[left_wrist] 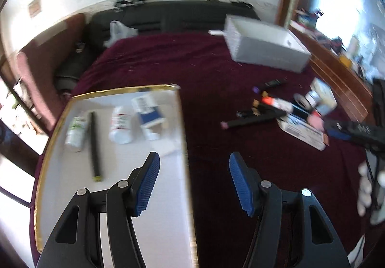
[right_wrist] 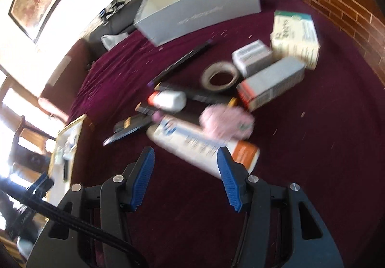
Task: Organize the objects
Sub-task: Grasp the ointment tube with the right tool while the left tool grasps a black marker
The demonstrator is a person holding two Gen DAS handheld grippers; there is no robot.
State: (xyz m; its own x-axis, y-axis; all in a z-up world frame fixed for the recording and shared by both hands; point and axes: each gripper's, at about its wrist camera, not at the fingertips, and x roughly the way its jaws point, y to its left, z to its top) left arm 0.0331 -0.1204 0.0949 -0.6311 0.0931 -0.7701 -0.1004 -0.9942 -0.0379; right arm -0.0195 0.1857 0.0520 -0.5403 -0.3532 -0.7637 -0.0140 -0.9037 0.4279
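My left gripper (left_wrist: 193,182) hangs open and empty over the right edge of a white gold-rimmed tray (left_wrist: 168,207). The tray holds a green-labelled bottle (left_wrist: 76,130), a black stick (left_wrist: 95,145), a white bottle (left_wrist: 120,127) and a blue-and-white box (left_wrist: 149,115). My right gripper (right_wrist: 185,177) is open and empty just short of a pile on the maroon cloth. In that pile are a long white tube with an orange end (right_wrist: 204,145), a pink fluffy item (right_wrist: 227,120), a tape roll (right_wrist: 220,76), a small white bottle (right_wrist: 168,99) and several boxes (right_wrist: 272,82).
An open white box (right_wrist: 199,5) stands at the back of the maroon cloth (left_wrist: 211,147); it is also in the left wrist view as the white box (left_wrist: 267,44). A brick-patterned wooden edge (right_wrist: 336,8) runs along the right. A dark couch (left_wrist: 168,17) lies behind.
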